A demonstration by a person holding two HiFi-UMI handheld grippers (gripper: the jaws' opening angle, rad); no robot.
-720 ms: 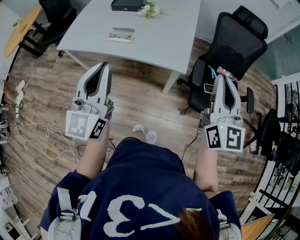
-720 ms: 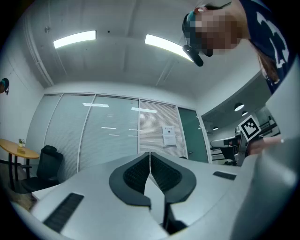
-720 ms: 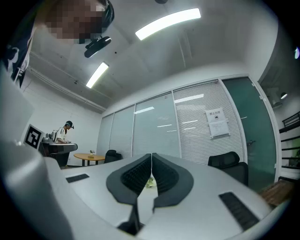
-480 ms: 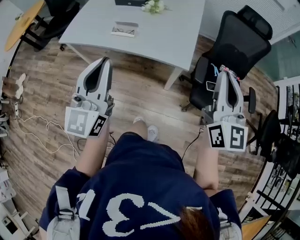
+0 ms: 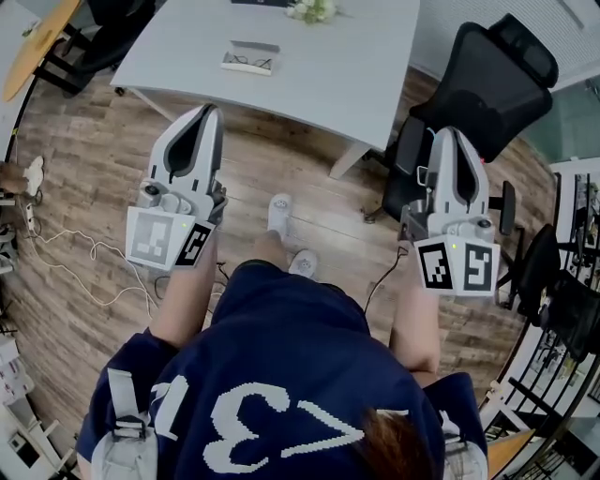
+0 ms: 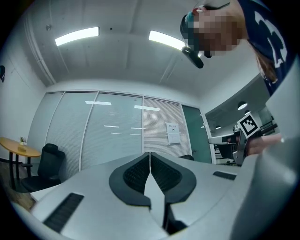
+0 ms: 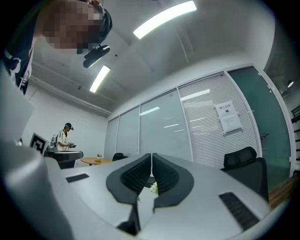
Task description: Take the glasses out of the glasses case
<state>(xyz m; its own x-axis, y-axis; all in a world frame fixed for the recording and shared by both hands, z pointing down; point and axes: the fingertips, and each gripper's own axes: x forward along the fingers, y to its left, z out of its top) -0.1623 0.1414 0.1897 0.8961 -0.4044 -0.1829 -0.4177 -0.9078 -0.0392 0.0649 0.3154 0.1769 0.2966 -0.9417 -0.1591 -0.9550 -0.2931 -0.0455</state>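
glasses case [image 5: 249,56]: small, detail unclear | dark box [image 5: 261,2]: cut by top edge

White numerals on the person's navy shirt [image 5: 281,366] include a 3; nothing else is legible.

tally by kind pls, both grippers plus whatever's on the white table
grippers: 2, left gripper and right gripper, both shut and empty
glasses case: 1, open
glasses: 1, lying in the case
flower bunch: 1
dark thing cut off by the picture's top edge: 1
total: 6
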